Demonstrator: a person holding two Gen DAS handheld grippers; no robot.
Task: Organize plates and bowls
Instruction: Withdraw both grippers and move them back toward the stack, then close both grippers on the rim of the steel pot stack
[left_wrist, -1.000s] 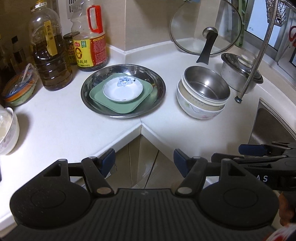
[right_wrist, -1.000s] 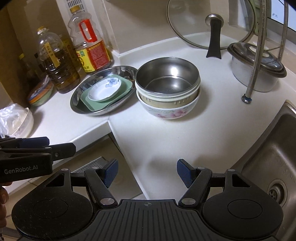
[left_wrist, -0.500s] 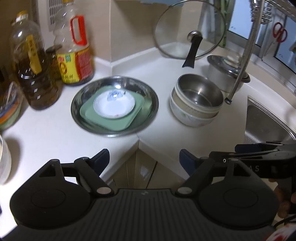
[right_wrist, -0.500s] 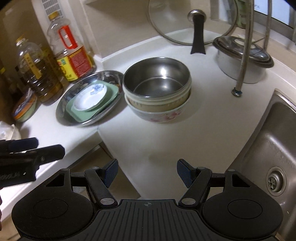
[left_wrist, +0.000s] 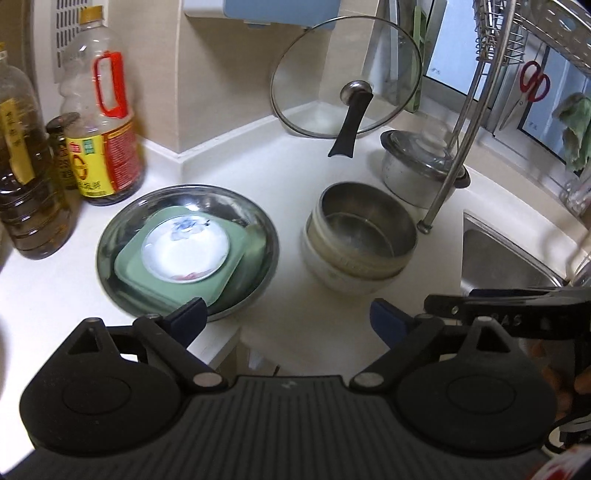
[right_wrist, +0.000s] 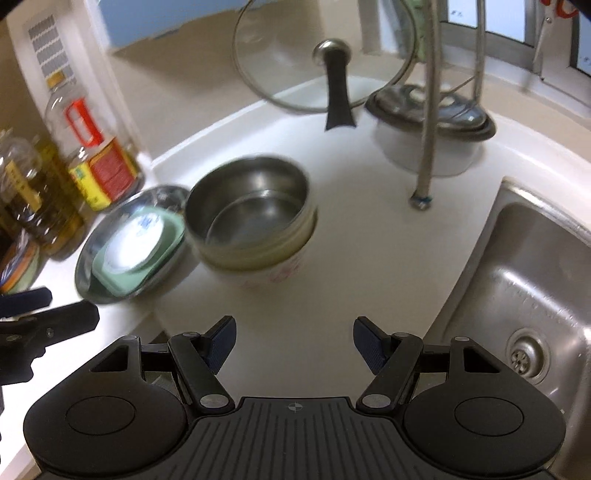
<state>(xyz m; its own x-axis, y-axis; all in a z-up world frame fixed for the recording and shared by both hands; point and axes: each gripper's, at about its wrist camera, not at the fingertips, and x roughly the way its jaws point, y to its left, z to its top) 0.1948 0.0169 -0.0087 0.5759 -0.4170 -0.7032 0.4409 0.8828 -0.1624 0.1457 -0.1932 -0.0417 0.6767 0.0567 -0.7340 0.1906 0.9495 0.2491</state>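
A round steel plate (left_wrist: 125, 229) holds a green square plate (left_wrist: 136, 273) with a small white dish (left_wrist: 184, 251) on top. Right of it stands a stack of bowls (left_wrist: 354, 273), a steel bowl (left_wrist: 369, 229) nested on top. My left gripper (left_wrist: 288, 319) is open and empty, near the counter's front corner, its left finger by the steel plate's rim. My right gripper (right_wrist: 293, 341) is open and empty above the counter in front of the bowl stack (right_wrist: 258, 258). The plates (right_wrist: 110, 266) show at its left.
Oil bottles (left_wrist: 99, 136) stand at the back left. A glass lid (left_wrist: 343, 77) leans on the wall, a lidded pot (left_wrist: 417, 166) and a faucet hose (left_wrist: 450, 162) stand behind the bowls. The sink (right_wrist: 524, 302) is at the right.
Both grippers have moved forward and upward over the counter, so the plates and bowls sit closer and lower in view. Both stay open and empty.
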